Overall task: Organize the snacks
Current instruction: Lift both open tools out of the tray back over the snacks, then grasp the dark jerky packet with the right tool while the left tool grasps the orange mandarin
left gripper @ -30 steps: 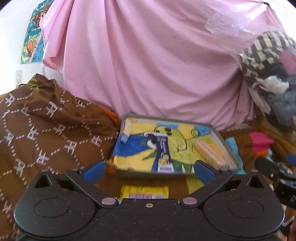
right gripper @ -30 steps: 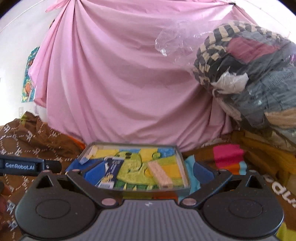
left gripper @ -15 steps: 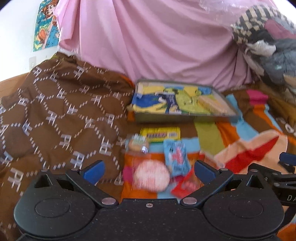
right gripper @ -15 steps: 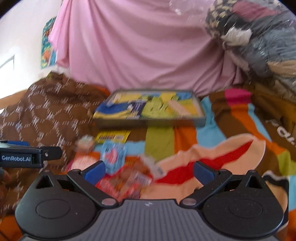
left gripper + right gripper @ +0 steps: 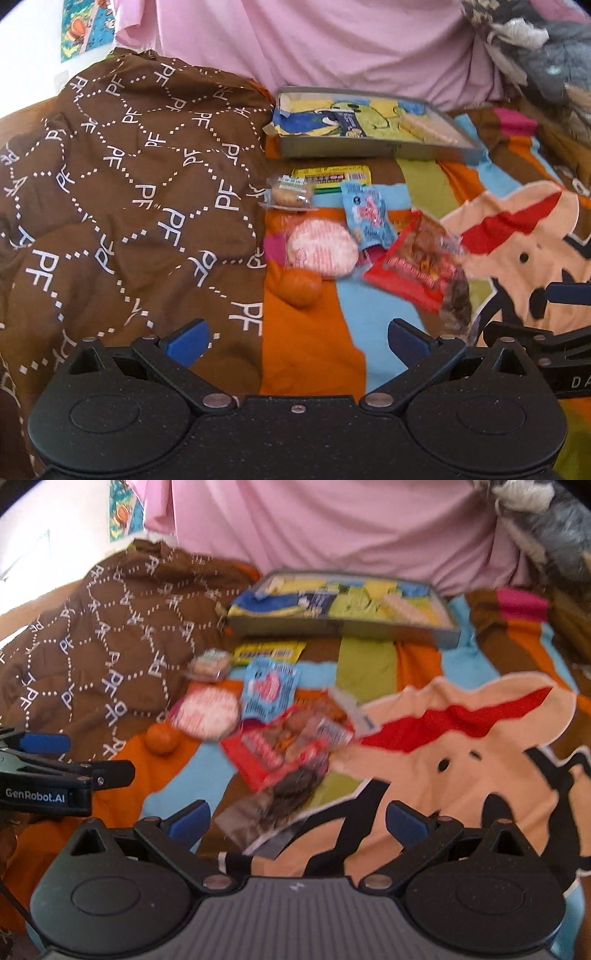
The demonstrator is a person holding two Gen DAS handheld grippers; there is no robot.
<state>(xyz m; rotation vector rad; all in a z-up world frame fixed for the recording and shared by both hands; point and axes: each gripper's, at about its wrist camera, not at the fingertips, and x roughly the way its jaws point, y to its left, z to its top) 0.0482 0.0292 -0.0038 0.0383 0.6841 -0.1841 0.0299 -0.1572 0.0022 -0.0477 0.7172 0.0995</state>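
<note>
A brown blanket (image 5: 129, 192) with white letters lies beside a bright cartoon bedspread (image 5: 461, 738) — a pink sheet (image 5: 332, 40) hangs behind.

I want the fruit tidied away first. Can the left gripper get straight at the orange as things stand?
Probably yes. The left gripper is open and empty, and the orange lies on bare blanket straight ahead of its fingers, with only the round pink-and-white packet touching its far side.

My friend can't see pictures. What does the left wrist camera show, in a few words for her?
A pile of wrapped snacks lies on a striped cartoon blanket: a small orange fruit, a round pink-and-white packet, a light blue packet and a red foil packet. Behind them sits a shallow grey tray. The open black left gripper points at the pile, holding nothing.
</note>
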